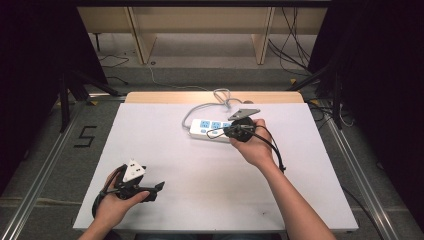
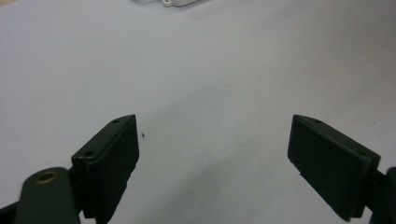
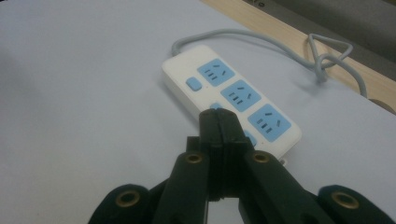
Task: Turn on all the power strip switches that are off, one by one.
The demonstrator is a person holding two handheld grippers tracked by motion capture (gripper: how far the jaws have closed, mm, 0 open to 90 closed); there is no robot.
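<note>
The strip (image 3: 231, 95) is lying at the far middle of the white bench (image 1: 165, 150), its grey cord (image 3: 322, 58) looping behind onto bare wood. The right tool (image 3: 218, 122) is hovering over it, jaws pressed together, empty. The left tool (image 2: 215, 158) is resting wide apart near the front edge.

Lighting was even and overhead on the table (image 1: 165, 150); surroundings at 9 and 3 o'clock fell into black. Shadows were soft and faint. Both gripper views were dim, bluish, grainy, with near jaws slightly blurred.
</note>
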